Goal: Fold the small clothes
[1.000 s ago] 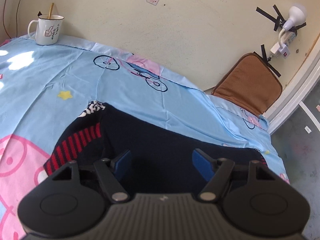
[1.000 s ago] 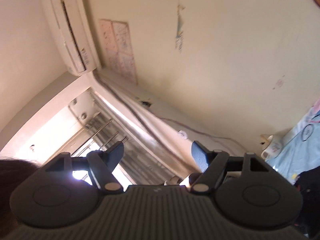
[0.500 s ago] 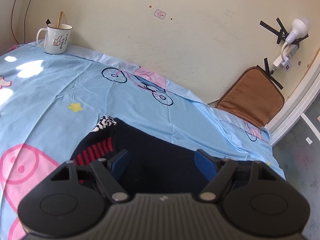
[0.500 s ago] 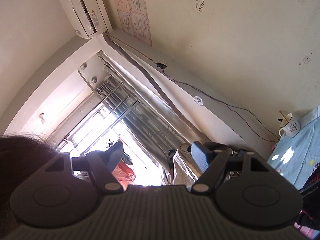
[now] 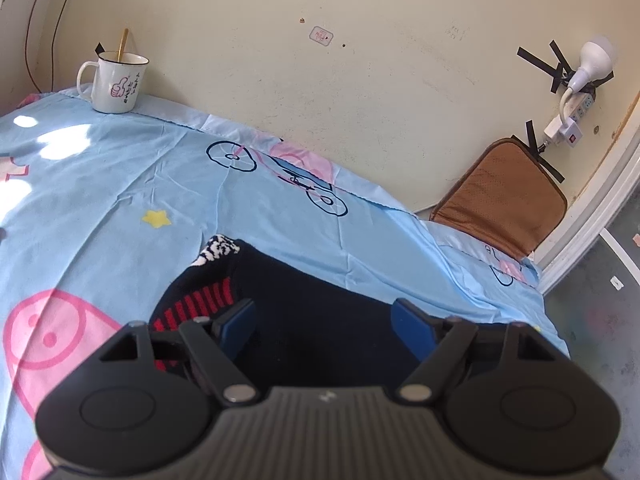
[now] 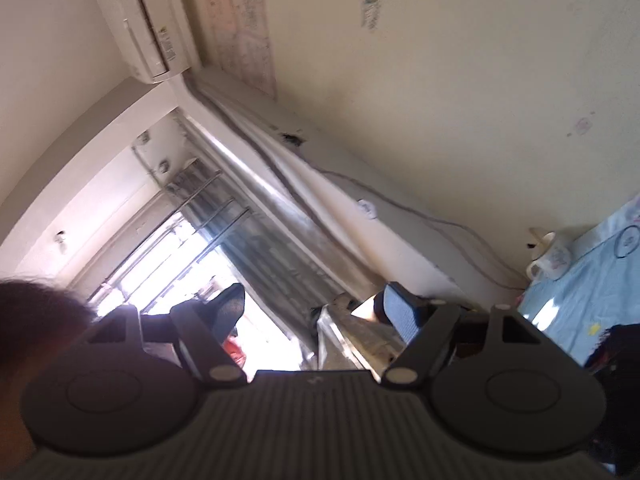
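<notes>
A small dark navy garment with a red-striped cuff and a black-and-white patch lies folded on the light blue cartoon bedsheet. My left gripper is open and empty, hovering just above the garment's near part. My right gripper is open and empty, raised and tilted up toward the wall and window, away from the bed. A dark edge of the garment shows at the right of the right wrist view.
A white mug with a spoon stands at the sheet's far left by the wall; it also shows in the right wrist view. A brown cushion leans on the wall at right. An air conditioner hangs high.
The left gripper has pulled back slightly from the garment, staying open. The right gripper has kept swinging, its view rolling across the wall and window; it stays open.
</notes>
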